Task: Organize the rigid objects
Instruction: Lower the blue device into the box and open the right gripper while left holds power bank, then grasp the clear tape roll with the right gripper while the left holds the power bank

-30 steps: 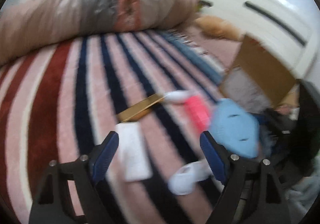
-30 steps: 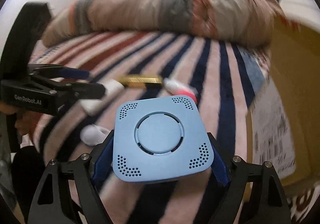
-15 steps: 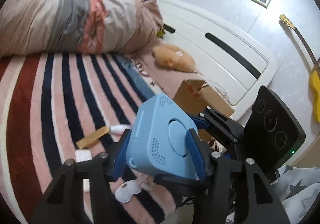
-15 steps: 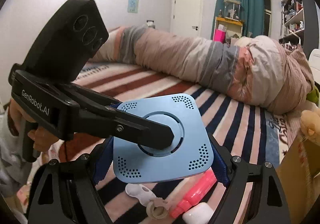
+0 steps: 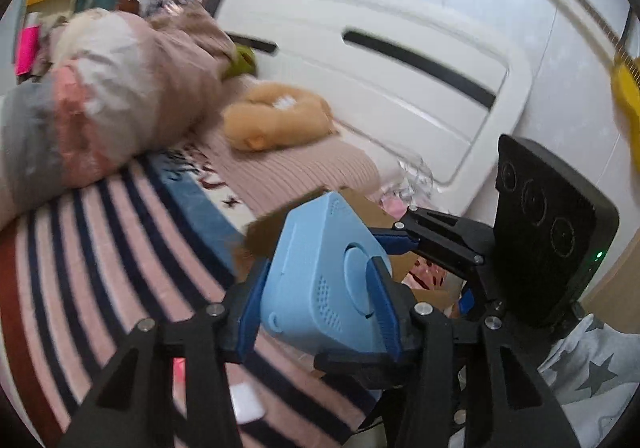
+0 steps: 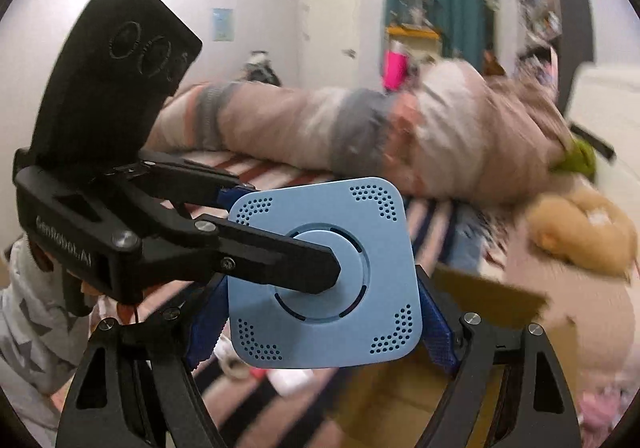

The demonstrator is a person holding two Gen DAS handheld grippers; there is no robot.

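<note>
While both grippers clamp it at once, the blue box [image 6: 324,280] hangs above the striped bedcover [image 5: 100,248]. The left gripper [image 5: 320,304] pinches its two broad faces; the right gripper [image 6: 320,320] squeezes its side edges. The box is pale blue, rounded-square, with a round centre disc and dotted corner vents. Just beyond the box stands a cardboard box [image 6: 480,288], contents unclear.

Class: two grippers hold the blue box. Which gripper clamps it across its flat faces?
The left gripper: one finger lies over the blue box's round centre. The right gripper squeezes its side edges instead.
</note>
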